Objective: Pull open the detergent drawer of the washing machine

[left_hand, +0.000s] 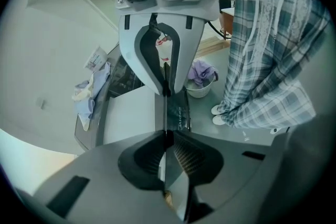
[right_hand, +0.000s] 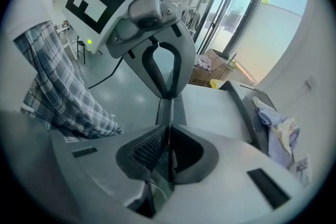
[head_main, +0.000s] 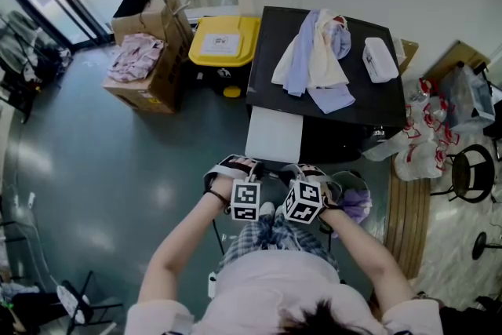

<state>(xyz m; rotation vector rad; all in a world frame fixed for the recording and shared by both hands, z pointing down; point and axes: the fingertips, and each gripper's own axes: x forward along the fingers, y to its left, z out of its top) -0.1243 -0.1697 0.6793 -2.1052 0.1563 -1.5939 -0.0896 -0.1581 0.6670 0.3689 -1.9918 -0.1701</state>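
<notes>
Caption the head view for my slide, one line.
Person holds left gripper and right gripper, both shut, together before a washing machine draped with clothes.

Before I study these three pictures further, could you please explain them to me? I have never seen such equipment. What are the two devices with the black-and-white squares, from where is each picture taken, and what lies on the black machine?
A person holds a hand tool with two jaws in each hand. The cubes with square markers are part of these tools. The head view looks steeply down from a camera on the person's head. The other two pictures come from cameras that ride on the left gripper and the right gripper and look along their jaws. Both pairs of jaws are together, and nothing shows between them. On the black flat top of the washing machine lie a heap of pale cloth garments and a white oblong plastic box.
</notes>
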